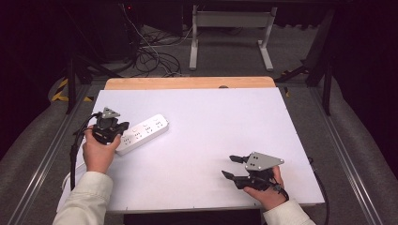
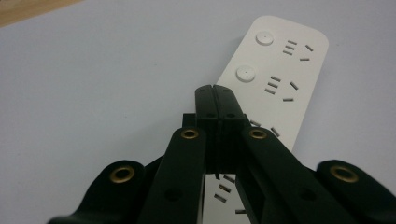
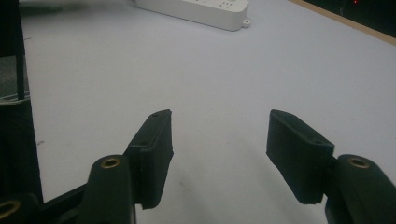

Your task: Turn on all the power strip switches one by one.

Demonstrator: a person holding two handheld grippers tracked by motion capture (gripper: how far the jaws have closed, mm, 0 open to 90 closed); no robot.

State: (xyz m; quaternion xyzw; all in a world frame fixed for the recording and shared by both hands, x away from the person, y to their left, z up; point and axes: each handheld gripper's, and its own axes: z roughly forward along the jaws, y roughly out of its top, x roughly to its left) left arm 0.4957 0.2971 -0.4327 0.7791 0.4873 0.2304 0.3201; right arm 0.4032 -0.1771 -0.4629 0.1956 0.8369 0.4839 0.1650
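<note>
From the high view, I sit at a white table (image 1: 197, 154) with a claw in each hand. My left gripper (image 1: 112, 129) hovers over the near end of a white power strip (image 1: 145, 131) that lies slantwise on the table's left side. My right gripper (image 1: 234, 166) rests near the front right edge, well apart from the strip, its jaws spread wide and empty.

In the left gripper view, my left gripper (image 2: 215, 88) has its two black jaws pressed flat together with nothing between them. Their joined tip points down at the power strip (image 2: 280, 70), just short of the two round buttons (image 2: 245, 73) beside the sockets. Whether the tip touches the plastic is hard to tell from this angle.

In the right gripper view, my right gripper (image 3: 219, 135) stands open over bare table, and the power strip (image 3: 201, 9) lies far off at the top edge.

I judge the step in hand to be pressing a switch with the closed tip. The next move calls for lining up that tip on a button and pushing straight down, gently, so the strip does not slide.
</note>
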